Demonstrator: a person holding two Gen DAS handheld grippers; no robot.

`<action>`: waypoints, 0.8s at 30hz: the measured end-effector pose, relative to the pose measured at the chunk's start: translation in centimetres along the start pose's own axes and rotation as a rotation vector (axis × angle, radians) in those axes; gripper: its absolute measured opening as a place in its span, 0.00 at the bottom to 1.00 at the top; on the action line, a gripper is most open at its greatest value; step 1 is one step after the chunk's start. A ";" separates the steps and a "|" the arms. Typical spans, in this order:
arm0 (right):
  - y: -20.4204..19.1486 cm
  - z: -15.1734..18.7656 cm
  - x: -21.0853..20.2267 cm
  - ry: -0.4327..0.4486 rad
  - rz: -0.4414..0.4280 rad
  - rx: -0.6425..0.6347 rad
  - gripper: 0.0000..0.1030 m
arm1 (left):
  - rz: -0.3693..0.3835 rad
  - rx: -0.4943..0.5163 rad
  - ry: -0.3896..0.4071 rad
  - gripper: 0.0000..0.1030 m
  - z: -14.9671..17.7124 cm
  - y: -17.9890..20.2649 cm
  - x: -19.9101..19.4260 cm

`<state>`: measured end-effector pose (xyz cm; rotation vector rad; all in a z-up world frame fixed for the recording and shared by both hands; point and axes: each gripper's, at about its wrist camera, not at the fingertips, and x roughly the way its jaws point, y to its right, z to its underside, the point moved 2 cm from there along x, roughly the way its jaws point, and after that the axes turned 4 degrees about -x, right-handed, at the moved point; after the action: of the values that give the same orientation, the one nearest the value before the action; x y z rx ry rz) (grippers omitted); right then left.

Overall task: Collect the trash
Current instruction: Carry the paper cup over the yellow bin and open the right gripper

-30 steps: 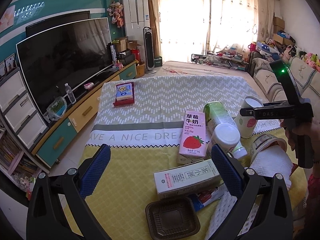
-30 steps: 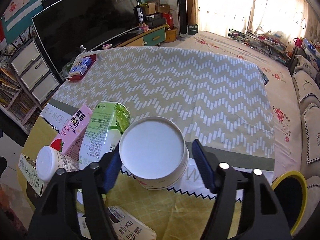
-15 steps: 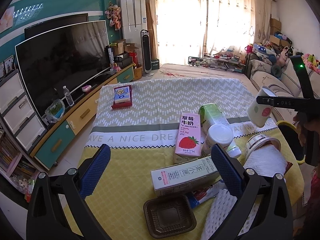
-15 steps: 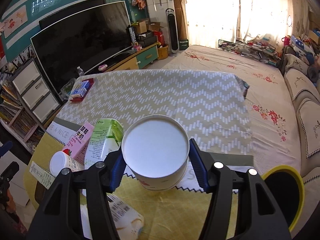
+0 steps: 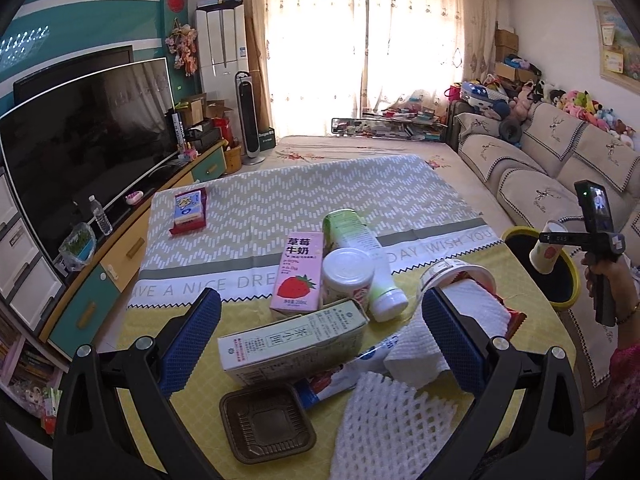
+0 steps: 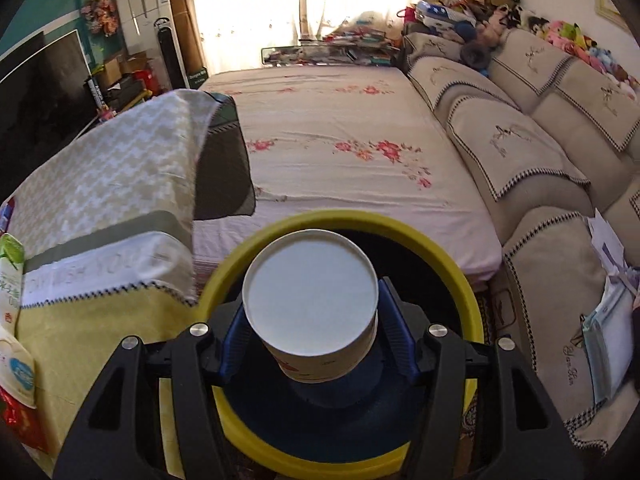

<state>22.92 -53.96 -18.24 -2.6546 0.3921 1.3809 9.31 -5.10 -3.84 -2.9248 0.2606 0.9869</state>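
Right claw clenched on a paper cup, blue ribbed pads pressed against its tapered sides, flat white round base turned toward the camera. Cup held directly above the mouth of the trash bin, a round tub with a thick glossy yellow rim and a dark interior. Seen from the left wrist as well: cup tilted over the bin, black claw handle gripped by a hand.

Bin standing on the floor just beside the corner of the table, between it and a beige quilted sofa. Table draped in cloth: pale chevron weave on the half farther from the bin, a white lettered band with zigzag trim, yellow grid print nearest the left claw.

Left claw released, nothing between its blue textured pads, hovering over the remaining litter on the table, all well apart from the bin. Under it: a long cream cardboard carton lying on its side; a dark brown ridged square plastic tray; a white foam net sleeve; a crumpled white paper towel. Beyond these: an upright pink strawberry milk box, a round white-lidded jar, a green-and-white bottle lying down, and a tipped paper bowl with a curled rim.
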 end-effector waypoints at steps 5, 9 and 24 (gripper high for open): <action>1.3 0.8 2.1 -0.020 0.026 0.021 0.68 | 0.027 0.044 -0.006 0.96 0.0 2.2 -0.3; 1.7 1.1 1.7 0.006 0.030 0.032 0.70 | 0.080 0.098 -0.011 0.96 0.3 4.1 -0.5; -0.4 4.3 -3.7 0.091 -0.010 -0.006 0.75 | 0.213 0.170 -0.166 0.70 2.6 7.9 3.7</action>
<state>17.65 -51.93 -17.70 -2.7271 0.3842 1.2640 9.33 -13.16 -8.02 -2.6847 0.6258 1.1628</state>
